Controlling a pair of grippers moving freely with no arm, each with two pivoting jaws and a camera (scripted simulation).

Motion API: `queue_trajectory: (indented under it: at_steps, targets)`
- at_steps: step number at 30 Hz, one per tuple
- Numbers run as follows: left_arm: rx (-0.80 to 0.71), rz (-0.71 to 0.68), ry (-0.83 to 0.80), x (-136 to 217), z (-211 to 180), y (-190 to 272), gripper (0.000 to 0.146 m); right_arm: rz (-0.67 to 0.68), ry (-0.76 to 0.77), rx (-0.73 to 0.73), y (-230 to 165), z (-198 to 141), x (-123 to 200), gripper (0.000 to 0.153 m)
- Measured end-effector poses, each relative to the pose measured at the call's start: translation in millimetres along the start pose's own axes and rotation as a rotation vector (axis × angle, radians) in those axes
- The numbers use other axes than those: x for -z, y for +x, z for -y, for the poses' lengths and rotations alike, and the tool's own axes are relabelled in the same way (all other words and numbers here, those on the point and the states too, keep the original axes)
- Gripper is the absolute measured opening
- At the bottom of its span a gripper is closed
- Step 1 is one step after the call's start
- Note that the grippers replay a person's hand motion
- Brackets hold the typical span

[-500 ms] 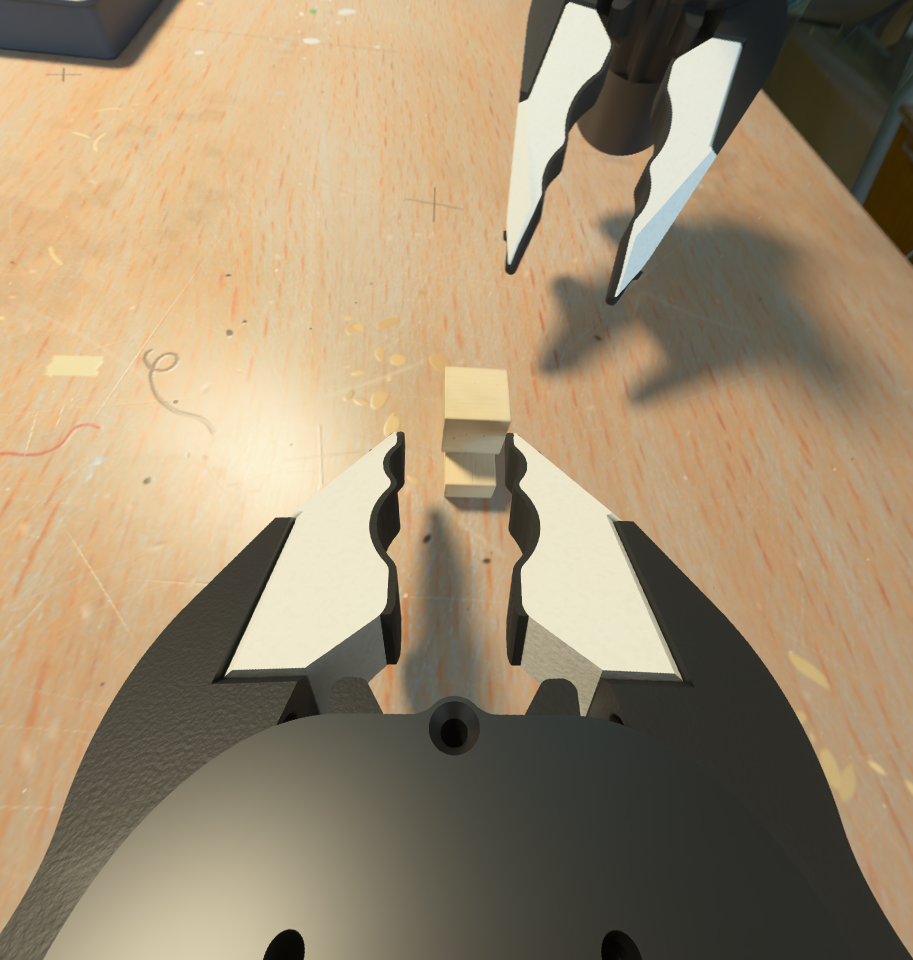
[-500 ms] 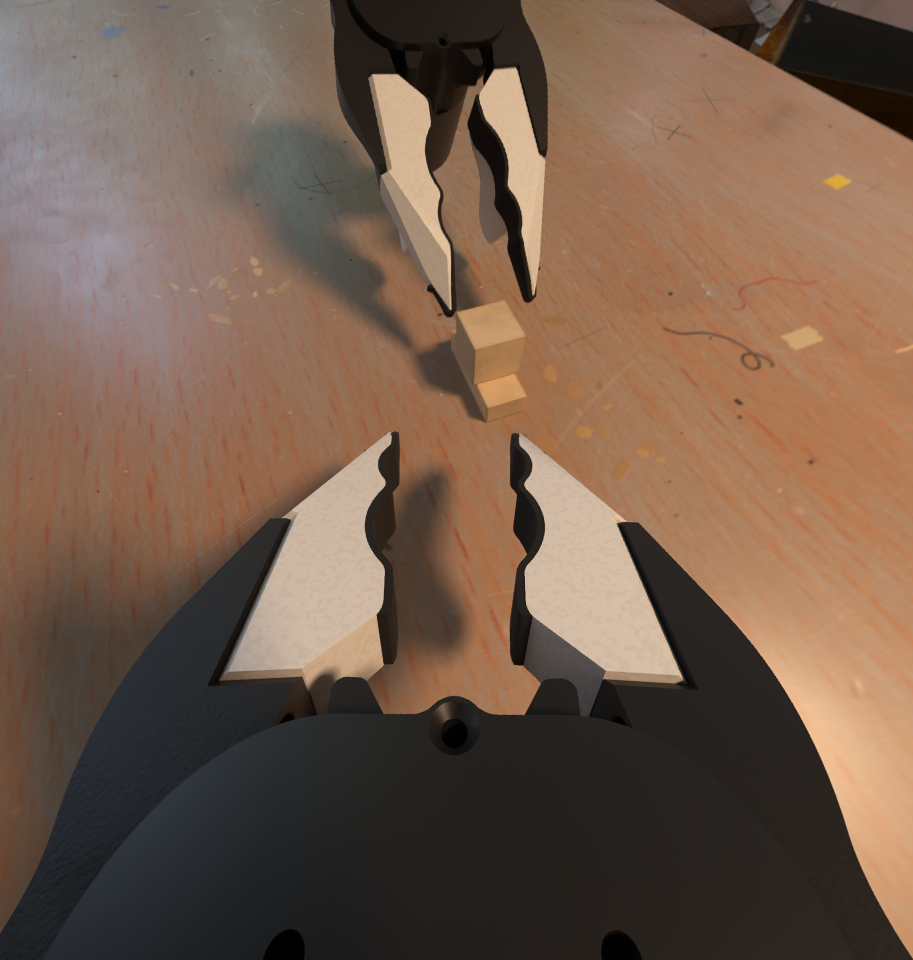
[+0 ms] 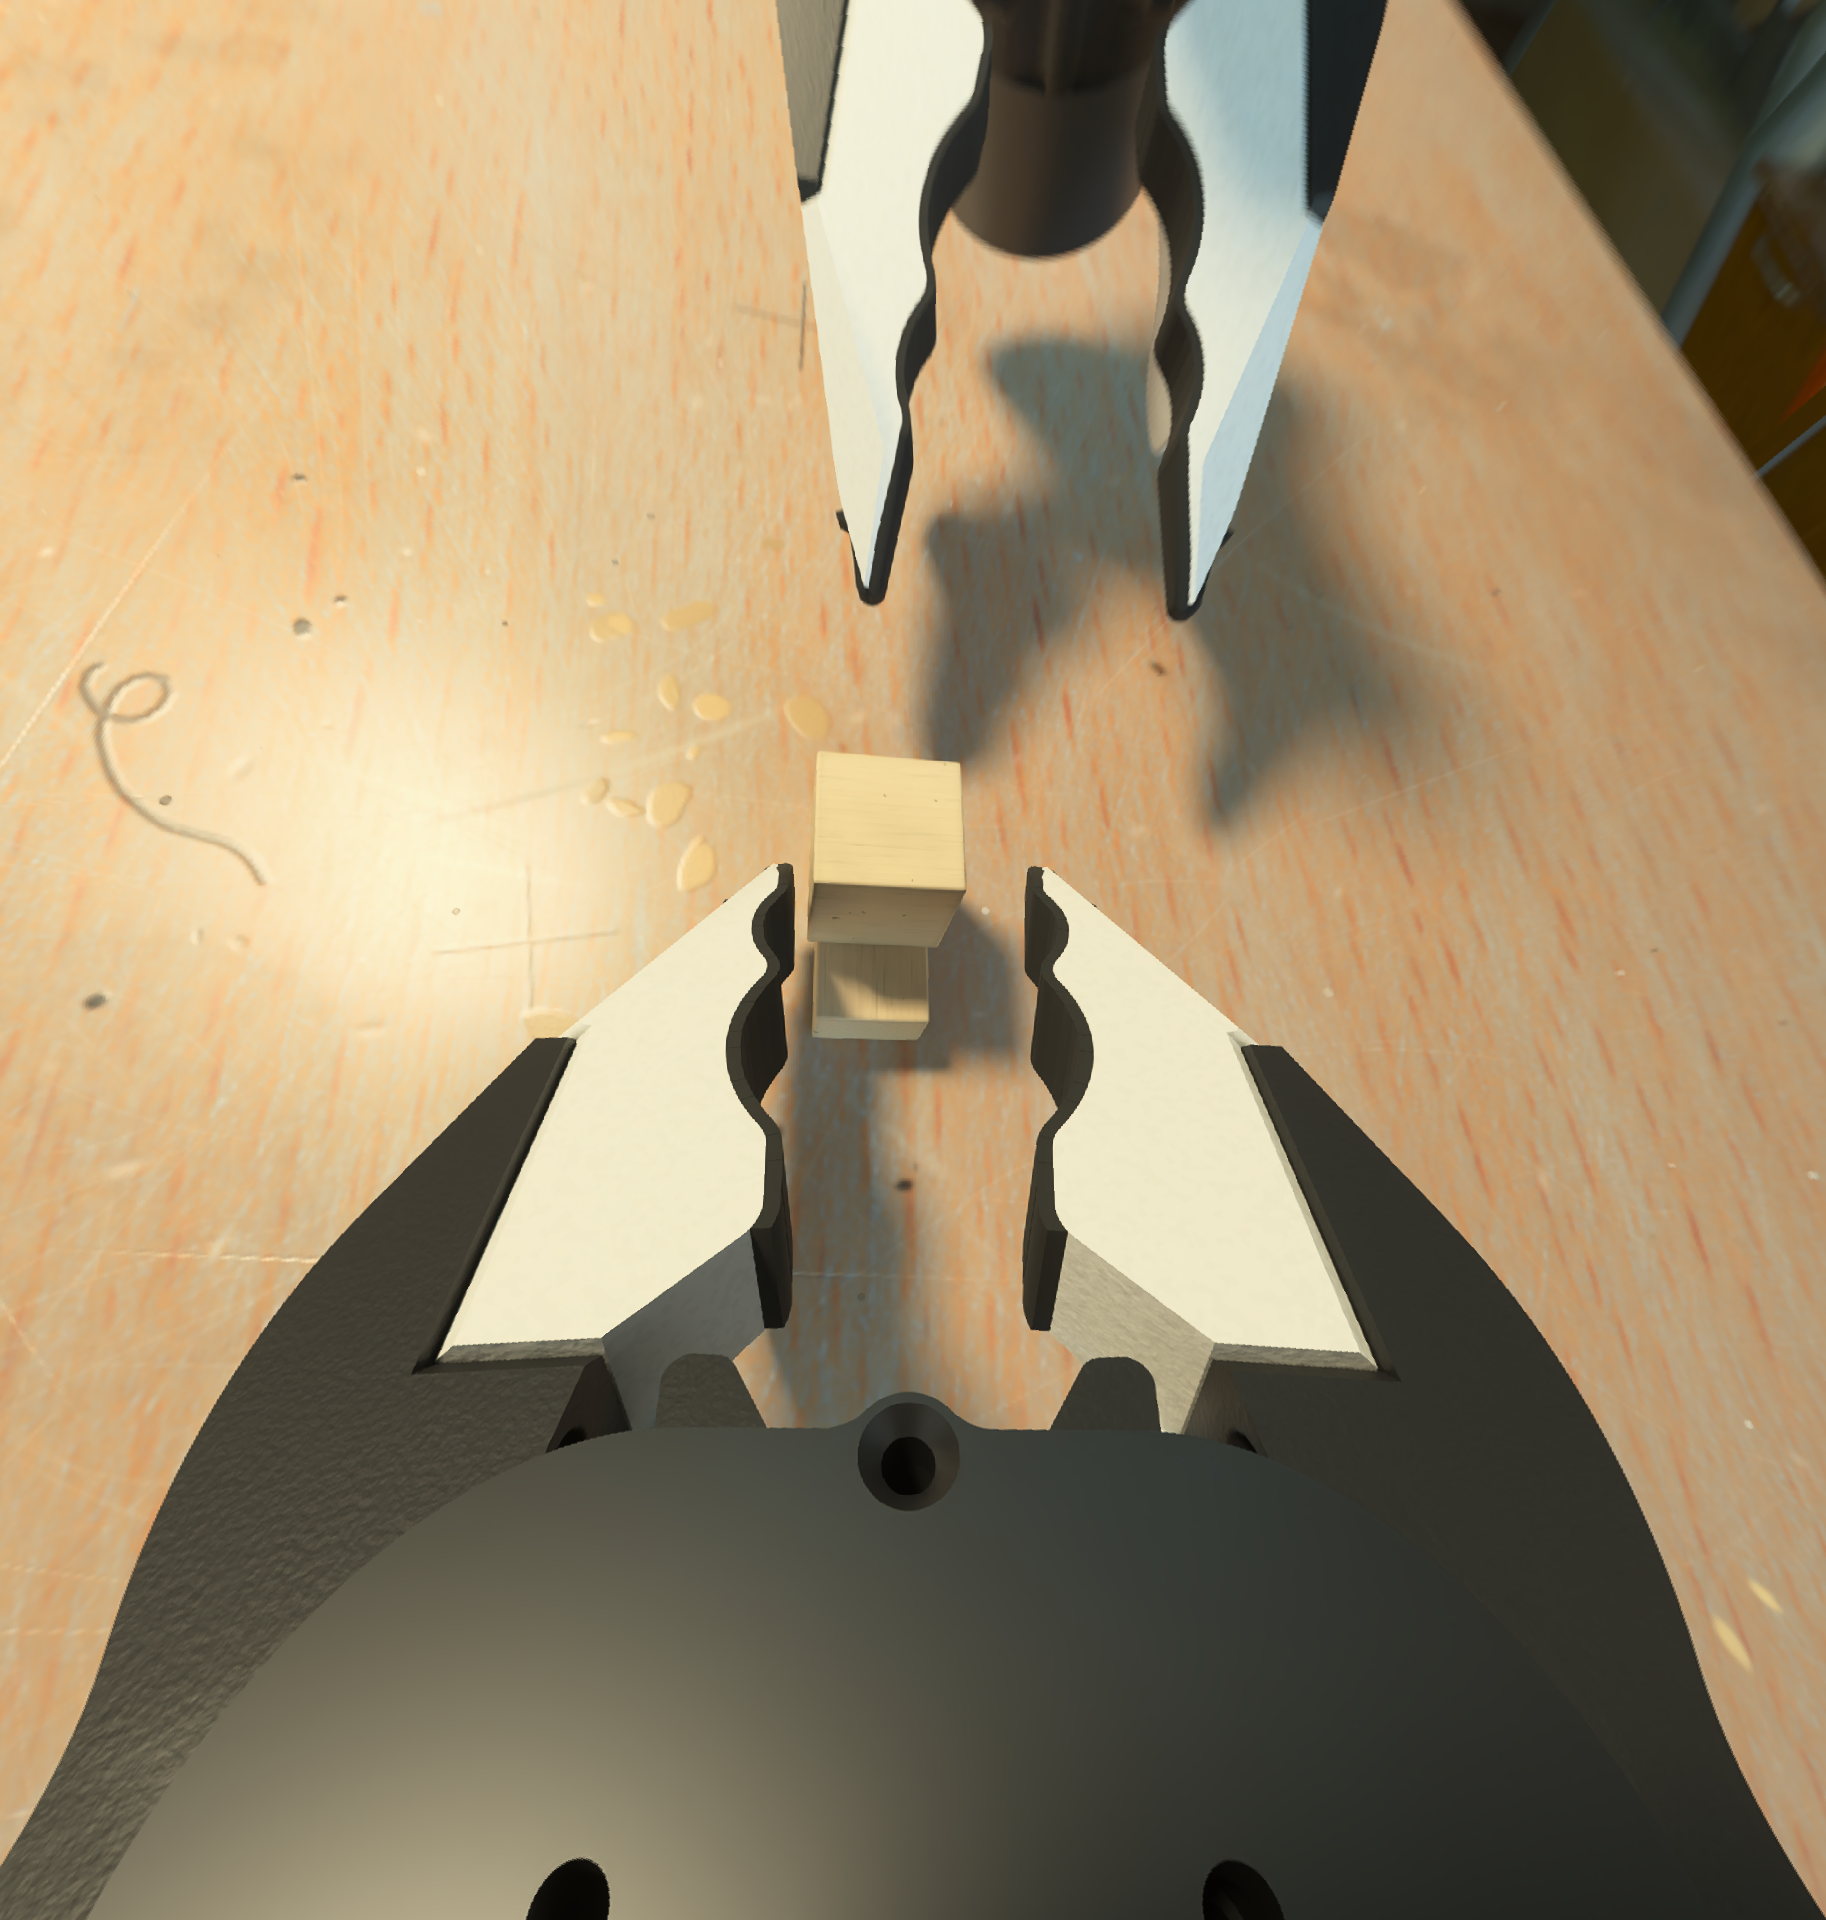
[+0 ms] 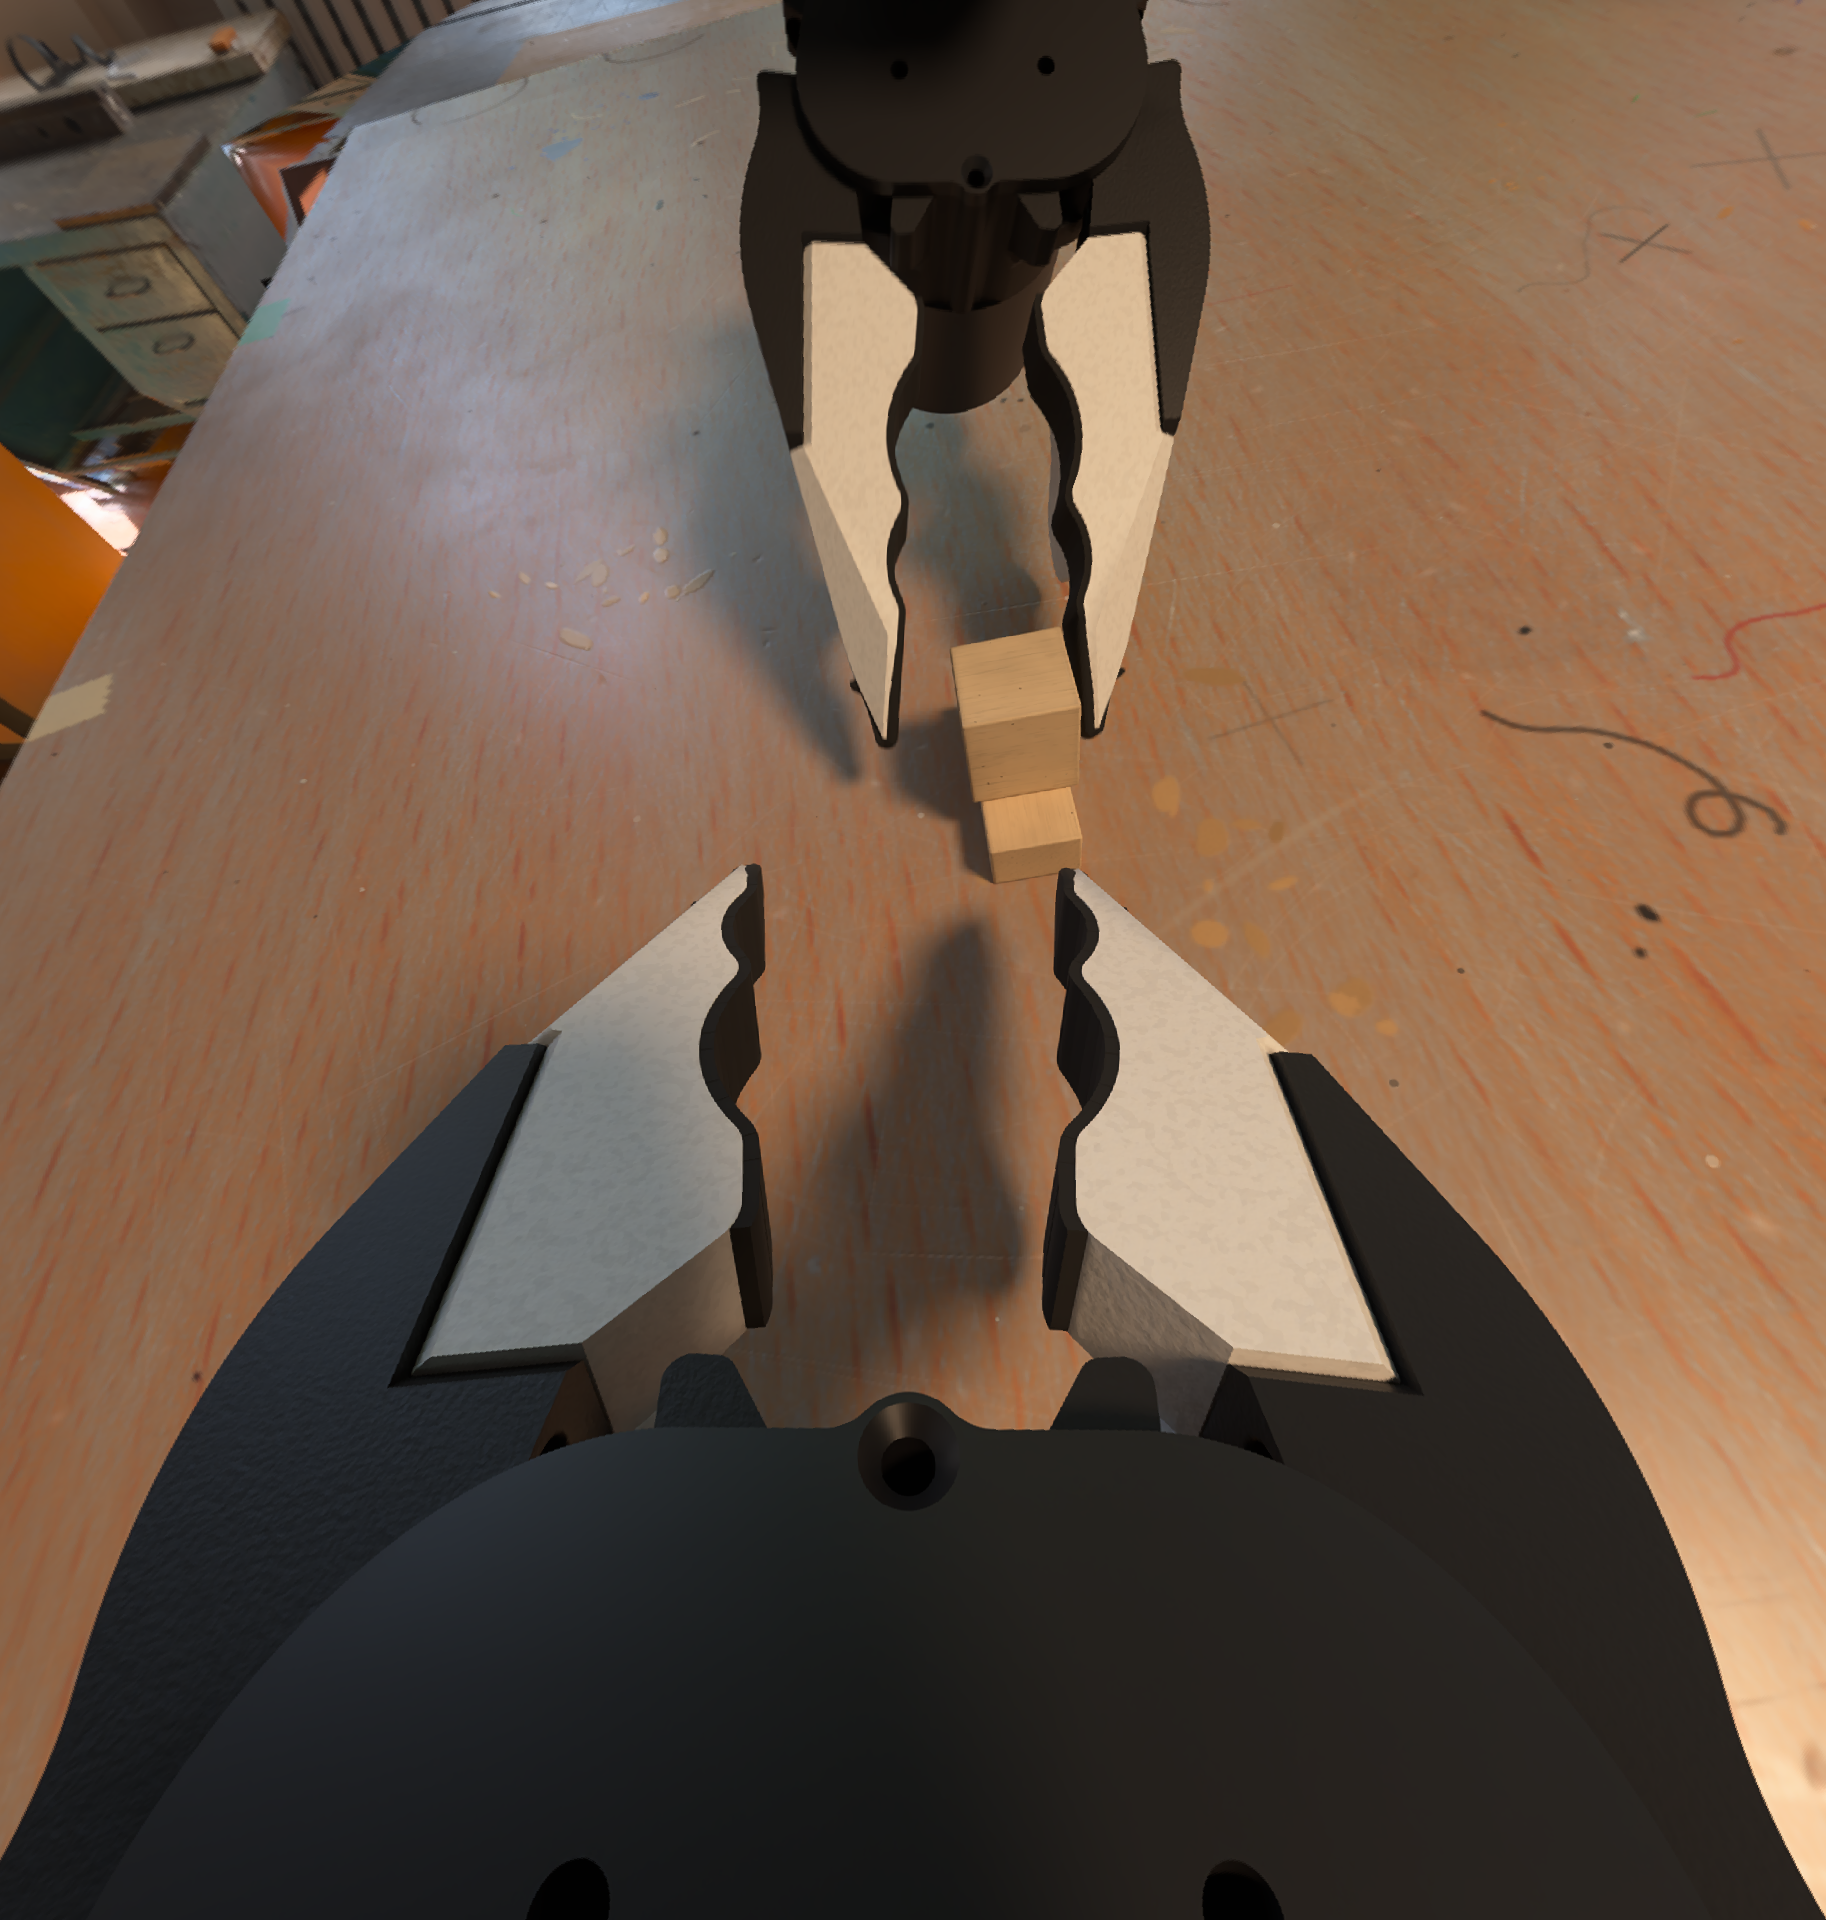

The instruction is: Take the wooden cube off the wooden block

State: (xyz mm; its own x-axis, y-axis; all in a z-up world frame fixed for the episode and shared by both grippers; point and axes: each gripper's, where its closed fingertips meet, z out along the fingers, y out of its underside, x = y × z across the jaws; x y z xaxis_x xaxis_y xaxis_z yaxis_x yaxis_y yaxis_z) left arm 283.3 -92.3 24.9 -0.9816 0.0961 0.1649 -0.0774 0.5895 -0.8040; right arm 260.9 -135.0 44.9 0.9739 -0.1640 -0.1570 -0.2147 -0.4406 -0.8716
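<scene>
A pale wooden cube [image 3: 888, 831] sits on a smaller wooden block [image 3: 873, 992] on the wooden table [image 3: 369, 416]. My left gripper [image 3: 909, 873] is open, and its fingertips reach either side of the cube. The cube lies close to the left finger, with a gap to the right one. In the right wrist view the cube [image 4: 1018, 717] and block [image 4: 1034, 836] stand just beyond my open, empty right gripper [image 4: 909, 871]. The left gripper [image 4: 990, 732] straddles the cube from the far side. The right gripper [image 3: 1026, 605] faces me, held apart from the stack.
The table's edge runs down the right of the left wrist view [image 3: 1636, 343]. A grey drawer cabinet [image 4: 130, 301] and an orange panel [image 4: 15, 582] stand beyond the table's left edge. Paint spots [image 3: 670, 800] and scribbles [image 4: 1709, 790] mark the tabletop.
Both grippers have opened a little wider. The left one has squared up around the cube. The right one has moved closer to the stack.
</scene>
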Motion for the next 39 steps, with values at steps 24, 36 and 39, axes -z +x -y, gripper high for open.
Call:
queue_trajectory:
  at_steps: [24, 36, 39]
  targets:
    - [0.014, 0.022, 0.009, -5.6, 6.2, -3.9, 0.030, -0.062, -0.125, 0.027, 8.1, -14.5, -10.6, 0.058]
    - [0.018, 0.024, 0.018, -10.2, 10.2, -2.4, 0.030, -0.085, -0.086, 0.080, 9.3, -8.3, -9.4, 0.060]
    - [0.014, 0.009, 0.008, -12.9, 10.7, -1.0, 0.030, -0.088, -0.091, 0.079, 9.7, -8.6, -9.5, 0.060]
